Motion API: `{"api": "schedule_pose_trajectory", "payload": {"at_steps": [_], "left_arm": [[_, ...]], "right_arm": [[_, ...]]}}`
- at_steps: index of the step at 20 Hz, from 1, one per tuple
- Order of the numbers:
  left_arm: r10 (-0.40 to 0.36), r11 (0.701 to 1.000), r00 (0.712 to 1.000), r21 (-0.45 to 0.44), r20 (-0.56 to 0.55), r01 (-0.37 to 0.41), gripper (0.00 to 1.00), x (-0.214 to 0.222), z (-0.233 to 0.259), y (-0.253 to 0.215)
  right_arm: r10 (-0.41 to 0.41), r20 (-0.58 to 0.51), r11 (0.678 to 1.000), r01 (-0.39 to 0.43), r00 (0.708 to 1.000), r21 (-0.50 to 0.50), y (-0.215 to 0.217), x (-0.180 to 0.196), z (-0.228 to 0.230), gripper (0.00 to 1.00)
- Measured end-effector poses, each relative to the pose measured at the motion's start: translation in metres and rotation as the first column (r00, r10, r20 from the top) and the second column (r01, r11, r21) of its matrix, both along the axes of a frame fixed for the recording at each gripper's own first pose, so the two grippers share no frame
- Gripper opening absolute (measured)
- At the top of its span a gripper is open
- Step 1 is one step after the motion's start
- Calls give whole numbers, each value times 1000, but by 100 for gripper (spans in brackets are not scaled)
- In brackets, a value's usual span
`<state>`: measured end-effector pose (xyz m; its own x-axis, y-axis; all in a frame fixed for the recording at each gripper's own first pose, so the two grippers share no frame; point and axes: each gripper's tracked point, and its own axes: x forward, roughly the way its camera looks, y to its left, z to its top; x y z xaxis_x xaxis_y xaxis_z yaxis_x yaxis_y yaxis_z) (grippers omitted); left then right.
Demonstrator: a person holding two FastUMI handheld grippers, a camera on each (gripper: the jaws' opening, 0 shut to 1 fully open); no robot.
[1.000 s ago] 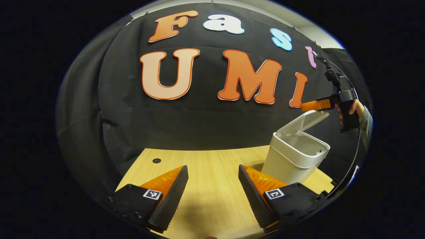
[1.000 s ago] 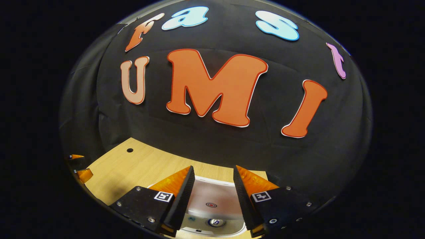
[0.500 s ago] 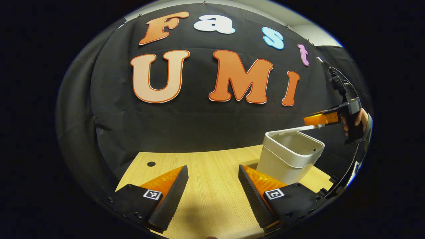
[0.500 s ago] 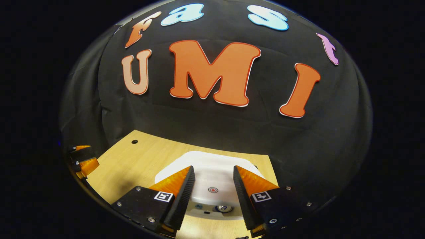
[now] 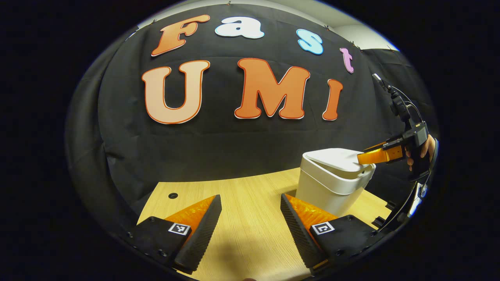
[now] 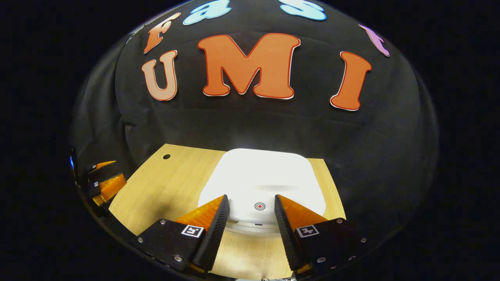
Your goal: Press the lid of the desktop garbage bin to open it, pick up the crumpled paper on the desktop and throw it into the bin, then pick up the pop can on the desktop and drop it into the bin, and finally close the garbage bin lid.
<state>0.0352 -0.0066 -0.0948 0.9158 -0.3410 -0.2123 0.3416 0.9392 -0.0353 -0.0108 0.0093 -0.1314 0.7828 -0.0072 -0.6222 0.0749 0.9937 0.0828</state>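
Note:
The white desktop bin (image 5: pixel 330 189) stands on the right of the wooden desk (image 5: pixel 242 187), and its lid (image 5: pixel 336 157) lies down flat on the rim. My right gripper (image 5: pixel 365 158), held by a hand (image 5: pixel 427 146), rests its fingertips on the lid's near edge. In the right gripper view the lid (image 6: pixel 265 175) lies just below, and my right gripper (image 6: pixel 251 198) stands open with the lid's red dot (image 6: pixel 259 206) between its fingers. My left gripper (image 5: pixel 250 196) hangs open and empty over the desk, left of the bin.
A small cable hole (image 5: pixel 173 195) sits near the desk's far left corner, and it is in the right gripper view too, as the hole (image 6: pixel 166 156). The black cloth wall runs close behind the desk. My left gripper (image 6: pixel 105 183) is at the desk's left edge in the right gripper view.
The bin's lid has swung from raised to flat on the rim, with my right gripper following it down. The left gripper has stayed open and turned a little to the right.

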Motion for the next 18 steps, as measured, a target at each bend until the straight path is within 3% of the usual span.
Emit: {"api": "schedule_pose_trajectory", "payload": {"at_steps": [3,6,10,18], "left_arm": [[-6,1000,1000,10,0,6,96,-1,1,0],[-10,1000,1000,12,-4,10,96,-3,2,0],[-9,1000,1000,17,-12,10,96,-4,0,0],[-7,1000,1000,20,-17,7,97,-7,3,4]], "right_arm": [[-31,-18,999,31,999,25,-2,-1,-6,71],[-55,-56,998,56,997,19,-5,-8,-18,60],[-71,-80,997,73,994,21,-5,-8,-21,63],[-105,-125,994,110,987,30,-3,-9,-24,55]]}}
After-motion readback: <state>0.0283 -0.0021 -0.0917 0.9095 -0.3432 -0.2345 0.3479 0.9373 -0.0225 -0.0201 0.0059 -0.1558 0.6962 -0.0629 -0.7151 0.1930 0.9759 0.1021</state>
